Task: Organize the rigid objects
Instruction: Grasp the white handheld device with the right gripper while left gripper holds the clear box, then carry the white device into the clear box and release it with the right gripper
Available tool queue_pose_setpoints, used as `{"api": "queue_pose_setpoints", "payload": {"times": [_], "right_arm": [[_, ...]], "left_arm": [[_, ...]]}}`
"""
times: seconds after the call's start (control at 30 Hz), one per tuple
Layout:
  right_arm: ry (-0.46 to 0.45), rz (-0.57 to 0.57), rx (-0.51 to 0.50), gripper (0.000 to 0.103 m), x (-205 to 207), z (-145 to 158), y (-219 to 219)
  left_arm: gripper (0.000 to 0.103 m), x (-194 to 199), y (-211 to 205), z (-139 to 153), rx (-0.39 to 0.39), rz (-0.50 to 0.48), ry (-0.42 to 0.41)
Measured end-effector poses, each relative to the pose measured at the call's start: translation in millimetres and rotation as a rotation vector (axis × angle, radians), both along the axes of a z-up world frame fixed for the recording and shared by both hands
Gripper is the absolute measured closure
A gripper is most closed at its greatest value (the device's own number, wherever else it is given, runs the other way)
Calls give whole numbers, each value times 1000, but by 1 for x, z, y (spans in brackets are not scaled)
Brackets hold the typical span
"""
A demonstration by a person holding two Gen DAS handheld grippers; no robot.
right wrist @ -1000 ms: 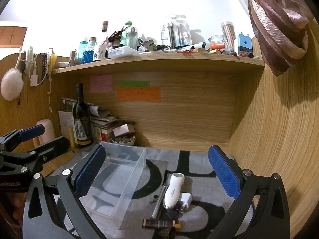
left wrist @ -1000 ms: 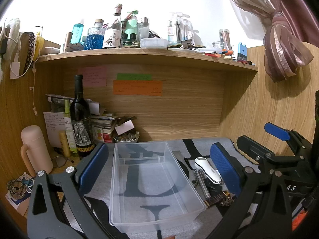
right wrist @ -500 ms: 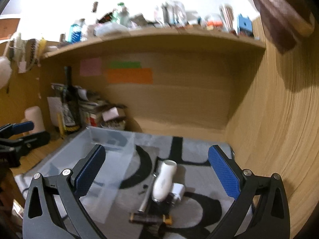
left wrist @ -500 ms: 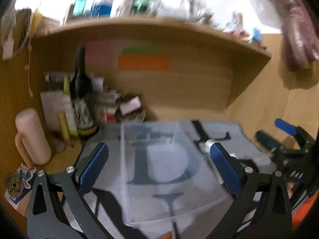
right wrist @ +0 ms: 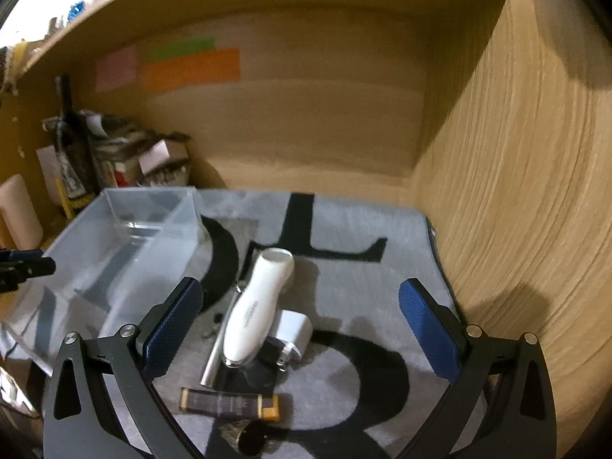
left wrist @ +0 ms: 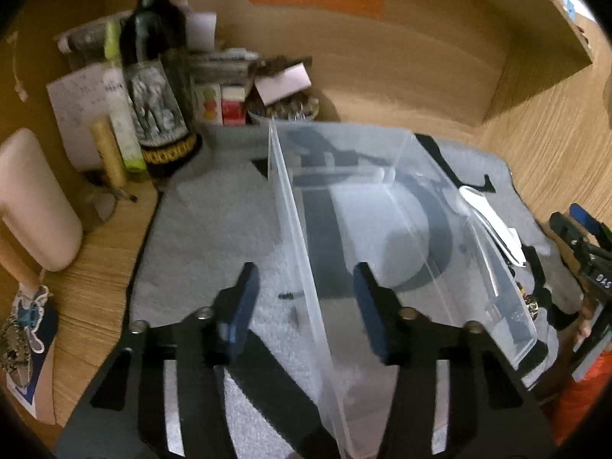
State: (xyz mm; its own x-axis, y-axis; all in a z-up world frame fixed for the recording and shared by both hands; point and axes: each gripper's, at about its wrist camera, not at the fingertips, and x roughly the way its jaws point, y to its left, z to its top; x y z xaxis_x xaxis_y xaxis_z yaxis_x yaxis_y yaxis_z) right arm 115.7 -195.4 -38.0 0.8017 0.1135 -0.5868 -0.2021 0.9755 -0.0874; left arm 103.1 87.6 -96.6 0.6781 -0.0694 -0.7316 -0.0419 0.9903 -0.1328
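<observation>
On grey mat: left gripper [left wrist: 306,302] fingers straddle clear bin [left wrist: 382,229] wall, unclosed; right gripper [right wrist: 302,321] fingers wide, empty.

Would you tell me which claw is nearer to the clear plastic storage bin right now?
Left. The left claw straddles the clear plastic storage bin's near side wall, one finger on each side. The right claw hangs open beside the bin, over the white handheld device.

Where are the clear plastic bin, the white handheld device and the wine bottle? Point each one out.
clear plastic bin [left wrist: 294,229]: left wrist view, on its near side wall.
white handheld device [right wrist: 254,308]: right wrist view, mid-body by the printed lettering.
wine bottle [left wrist: 155,101]: left wrist view, on its label.
</observation>
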Motion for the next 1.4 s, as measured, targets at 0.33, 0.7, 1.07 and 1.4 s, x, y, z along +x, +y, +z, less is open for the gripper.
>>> {"api": "queue_pose_setpoints", "payload": {"times": [0.33, 0.7, 1.07, 1.4], "right_arm": [[220, 32, 1, 19, 44, -30, 11], [420, 59, -16, 44, 98, -59, 31], [451, 68, -64, 65, 110, -73, 46], [292, 77, -30, 65, 79, -29, 41]], "left_arm": [[81, 17, 10, -14, -101, -59, 128], [84, 18, 4, -16, -65, -76, 128], [84, 20, 4, -16, -52, -86, 120], [85, 20, 0, -14, -28, -77, 118]]}}
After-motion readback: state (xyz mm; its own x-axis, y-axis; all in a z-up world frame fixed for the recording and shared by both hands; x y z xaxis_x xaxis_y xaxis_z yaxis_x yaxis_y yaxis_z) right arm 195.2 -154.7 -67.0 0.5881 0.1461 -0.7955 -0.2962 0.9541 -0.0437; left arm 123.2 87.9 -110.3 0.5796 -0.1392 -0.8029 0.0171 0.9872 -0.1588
